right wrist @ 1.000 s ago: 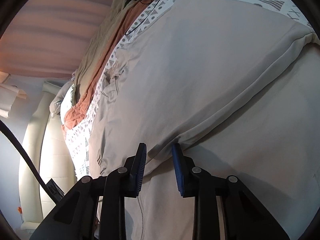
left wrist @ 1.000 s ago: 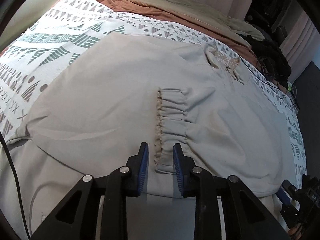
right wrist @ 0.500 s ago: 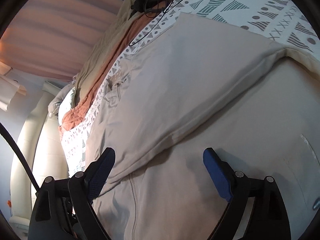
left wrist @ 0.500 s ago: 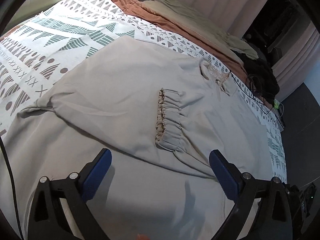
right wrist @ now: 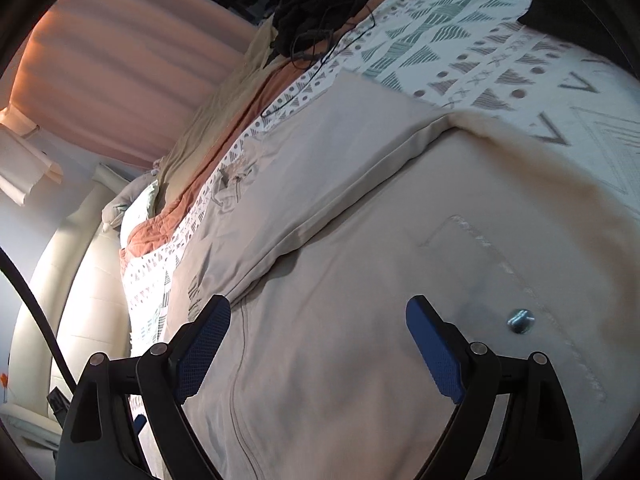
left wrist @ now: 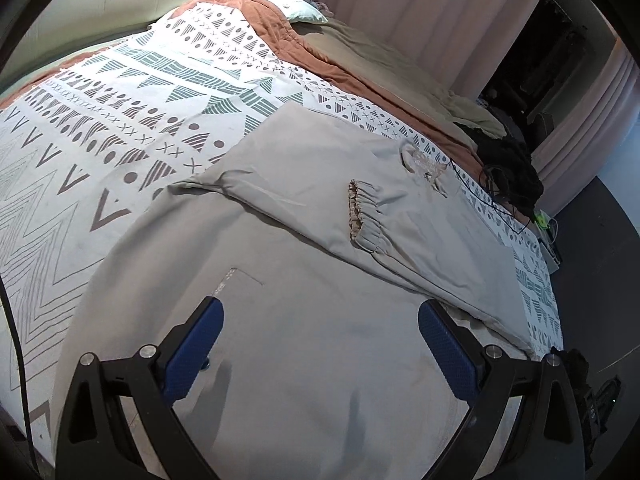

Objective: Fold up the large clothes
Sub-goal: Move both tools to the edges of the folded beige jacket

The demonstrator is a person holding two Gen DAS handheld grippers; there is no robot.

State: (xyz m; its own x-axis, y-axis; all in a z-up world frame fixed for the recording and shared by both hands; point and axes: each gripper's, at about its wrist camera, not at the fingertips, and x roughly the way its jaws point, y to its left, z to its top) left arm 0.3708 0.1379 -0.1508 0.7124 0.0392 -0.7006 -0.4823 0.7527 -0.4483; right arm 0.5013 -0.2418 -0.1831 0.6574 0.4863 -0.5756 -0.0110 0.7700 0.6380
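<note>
While both tongs [left wrist: 318, 332] gape, beige trousers [left wrist: 320, 208] folded, patterned bedspread [left wrist: 120, 100] bare beyond.

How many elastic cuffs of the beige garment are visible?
1. The cuff lies on the garment, in the middle of the folded-over part, beyond both open grippers. Another cuff may be hidden under the fold.

Soft, dim indoor light; heavy fisheye warp with dark vignetted corners.

Left wrist view is sharp, with faint shadows on the garment [left wrist: 320, 360] at the bottom. Right wrist view glows warm on the curtain [right wrist: 120, 60] upper left, and blurs at the right edge.
</note>
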